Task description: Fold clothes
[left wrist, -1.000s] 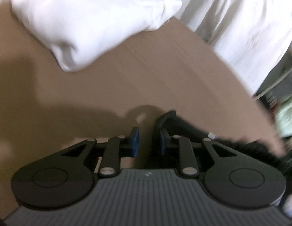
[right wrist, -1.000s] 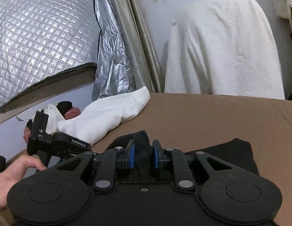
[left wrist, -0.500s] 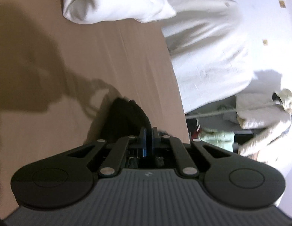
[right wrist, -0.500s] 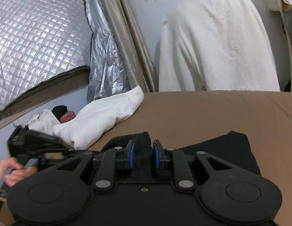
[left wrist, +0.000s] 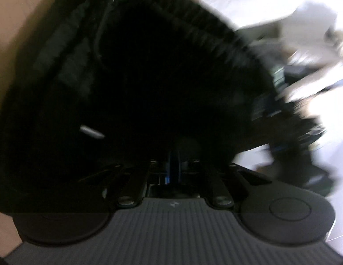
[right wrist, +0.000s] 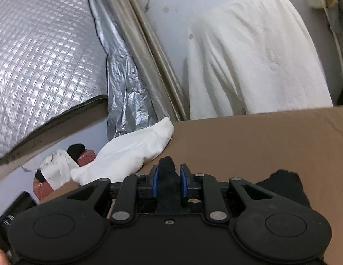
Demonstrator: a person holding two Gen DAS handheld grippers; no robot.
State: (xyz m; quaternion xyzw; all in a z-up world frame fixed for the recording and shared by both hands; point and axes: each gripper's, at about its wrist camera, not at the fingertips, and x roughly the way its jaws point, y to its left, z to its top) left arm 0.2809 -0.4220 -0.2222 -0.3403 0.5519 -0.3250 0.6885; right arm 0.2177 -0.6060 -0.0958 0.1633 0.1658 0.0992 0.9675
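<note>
Where the brown table [right wrist: 248,145] met quilted foil sheeting [right wrist: 38,66], 1 white garment [right wrist: 131,156] lay; 2 grippers, left [left wrist: 174,167] and right [right wrist: 169,181], pinched 1 black garment [left wrist: 149,77].

A flat brown surface [right wrist: 248,145], plain and matte like cardboard or a smooth cover, fills the middle and right of the right wrist view, its far edge running across the frame just below centre. A black garment [right wrist: 284,187] lies on it at the lower right, partly hidden behind the gripper body. A folded white garment [right wrist: 131,156] rests at the surface's left corner, just left of centre in the frame, overhanging the edge. In the blurred left wrist view, the same brown surface [left wrist: 14,22] shows only at the upper left, and the black garment [left wrist: 149,77] (ribbed along one edge) covers most of the frame.
</note>
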